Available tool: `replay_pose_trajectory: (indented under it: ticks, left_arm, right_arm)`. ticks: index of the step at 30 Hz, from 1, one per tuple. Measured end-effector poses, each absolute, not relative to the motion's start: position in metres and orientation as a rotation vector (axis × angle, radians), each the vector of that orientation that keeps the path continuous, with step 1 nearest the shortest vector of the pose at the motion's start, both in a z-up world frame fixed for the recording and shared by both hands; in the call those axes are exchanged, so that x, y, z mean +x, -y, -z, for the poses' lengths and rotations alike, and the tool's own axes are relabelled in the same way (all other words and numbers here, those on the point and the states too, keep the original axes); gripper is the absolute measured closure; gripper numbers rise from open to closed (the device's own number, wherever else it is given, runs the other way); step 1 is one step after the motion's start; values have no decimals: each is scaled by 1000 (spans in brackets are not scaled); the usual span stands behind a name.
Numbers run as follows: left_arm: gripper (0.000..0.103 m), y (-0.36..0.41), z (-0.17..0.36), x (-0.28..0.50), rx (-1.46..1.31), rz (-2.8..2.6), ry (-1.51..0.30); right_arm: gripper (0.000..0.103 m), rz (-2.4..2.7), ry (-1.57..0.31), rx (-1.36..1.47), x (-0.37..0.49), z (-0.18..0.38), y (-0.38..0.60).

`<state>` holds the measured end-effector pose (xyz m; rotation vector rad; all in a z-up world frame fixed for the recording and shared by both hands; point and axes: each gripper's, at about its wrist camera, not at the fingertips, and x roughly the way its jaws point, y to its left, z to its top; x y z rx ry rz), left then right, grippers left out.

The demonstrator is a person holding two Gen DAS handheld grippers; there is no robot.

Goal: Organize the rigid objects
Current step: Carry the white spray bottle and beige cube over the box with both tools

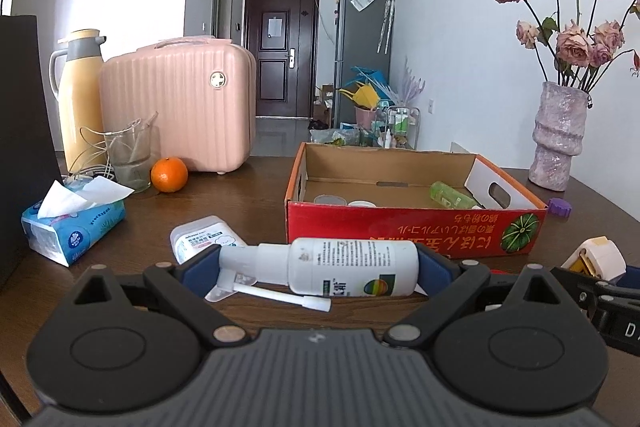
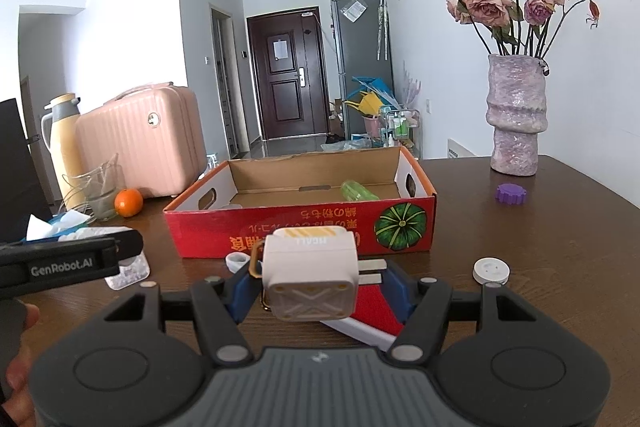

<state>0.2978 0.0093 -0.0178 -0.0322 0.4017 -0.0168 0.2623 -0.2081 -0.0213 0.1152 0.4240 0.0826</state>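
My left gripper (image 1: 318,269) is shut on a white spray bottle (image 1: 344,267), held sideways above the table in front of the red cardboard box (image 1: 400,231). My right gripper (image 2: 316,283) is shut on a white charger plug (image 2: 310,275), also in front of the box (image 2: 304,227). The box holds a green bottle (image 2: 358,191) and some round lids (image 1: 330,200). The charger and right gripper show at the right edge of the left wrist view (image 1: 596,259).
On the brown table stand a pink case (image 1: 180,107), a yellow thermos (image 1: 78,95), a glass (image 1: 128,155), an orange (image 1: 169,175), a tissue pack (image 1: 72,227), a white container (image 1: 204,239), a vase of roses (image 2: 516,115), a purple cap (image 2: 510,193), a white disc (image 2: 491,270) and a red-and-white flat item (image 2: 372,319).
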Motion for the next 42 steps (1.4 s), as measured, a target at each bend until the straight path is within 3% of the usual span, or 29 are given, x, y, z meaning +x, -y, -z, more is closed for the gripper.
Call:
replay_pose_trajectory:
  ticks: [19,42]
  left_arm:
    - [4,9,-11,299,-27,26,-337]
    - [4,17,-11,377,-91,-13,-367]
  right_arm:
    - [39,-92,-361,91,273,-4,215]
    - [39,-103,-334,66,349,-10,214]
